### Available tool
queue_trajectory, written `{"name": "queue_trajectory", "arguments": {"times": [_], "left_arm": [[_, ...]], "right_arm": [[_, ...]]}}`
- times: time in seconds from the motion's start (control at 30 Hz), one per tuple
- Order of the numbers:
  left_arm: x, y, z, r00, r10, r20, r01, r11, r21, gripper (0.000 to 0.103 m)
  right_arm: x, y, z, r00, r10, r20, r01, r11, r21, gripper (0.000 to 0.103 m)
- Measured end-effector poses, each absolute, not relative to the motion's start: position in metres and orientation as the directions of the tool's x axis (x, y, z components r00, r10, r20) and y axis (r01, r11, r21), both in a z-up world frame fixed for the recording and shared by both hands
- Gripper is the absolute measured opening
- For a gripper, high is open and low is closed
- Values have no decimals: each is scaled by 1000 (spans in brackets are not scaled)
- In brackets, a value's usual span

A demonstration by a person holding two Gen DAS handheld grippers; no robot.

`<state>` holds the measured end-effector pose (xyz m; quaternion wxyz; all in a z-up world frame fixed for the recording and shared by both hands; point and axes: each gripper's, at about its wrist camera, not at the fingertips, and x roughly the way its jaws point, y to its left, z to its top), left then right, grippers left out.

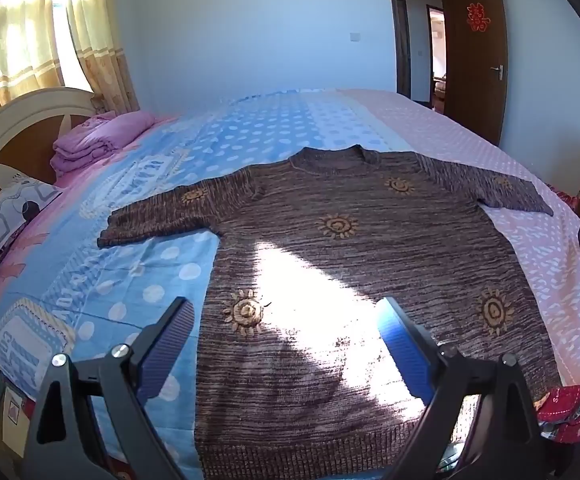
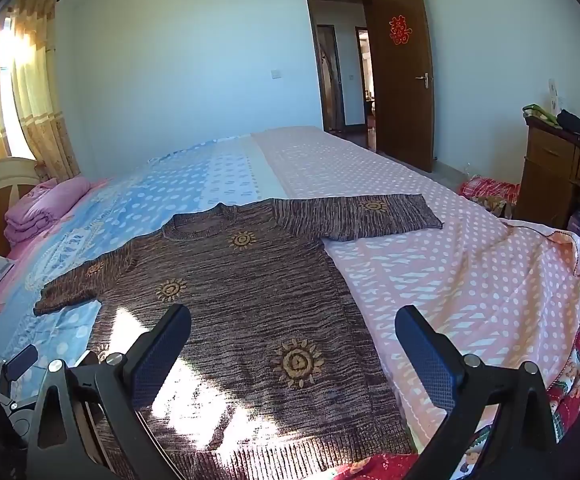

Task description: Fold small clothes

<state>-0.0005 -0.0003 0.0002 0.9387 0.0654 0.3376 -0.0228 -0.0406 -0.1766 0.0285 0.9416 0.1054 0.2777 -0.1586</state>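
Note:
A brown knit sweater [image 1: 349, 264] with orange sun patterns lies flat and spread out on the bed, both sleeves out to the sides, collar at the far end. It also shows in the right wrist view [image 2: 250, 300]. My left gripper [image 1: 286, 320] is open and empty, hovering above the sweater's lower left part near the hem. My right gripper [image 2: 293, 328] is open and empty, above the sweater's lower right part and its right edge.
The bed sheet is blue with dots [image 1: 138, 280] on the left and pink with dots [image 2: 469, 280] on the right. Folded pink bedding [image 1: 98, 140] and a pillow [image 1: 6, 216] lie by the headboard. Red patterned cloth [image 1: 569, 408] lies at the near right. A wooden dresser [image 2: 561, 172] stands right.

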Motion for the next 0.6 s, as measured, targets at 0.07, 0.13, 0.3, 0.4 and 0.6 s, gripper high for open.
{"name": "queue_trajectory", "arguments": {"times": [0.07, 0.13, 0.3, 0.4, 0.6], "left_arm": [[-1, -1, 0, 775, 7, -632, 87, 989, 117, 95], [-6, -6, -1, 775, 7, -632, 89, 989, 120, 95], [0, -4, 0, 773, 0, -635, 89, 990, 108, 95], [0, -2, 1, 773, 7, -634, 89, 989, 119, 95], [-2, -2, 1, 774, 11, -633, 91, 987, 129, 95]], "right_arm": [[-41, -177, 29, 796, -241, -556, 357, 928, 109, 102], [-40, -177, 29, 795, -240, -557, 356, 928, 109, 102], [-40, -176, 29, 796, -238, -556, 353, 930, 106, 102], [-40, -176, 29, 796, -239, -556, 353, 930, 106, 102], [-40, -175, 29, 796, -237, -557, 351, 930, 105, 102]]}}
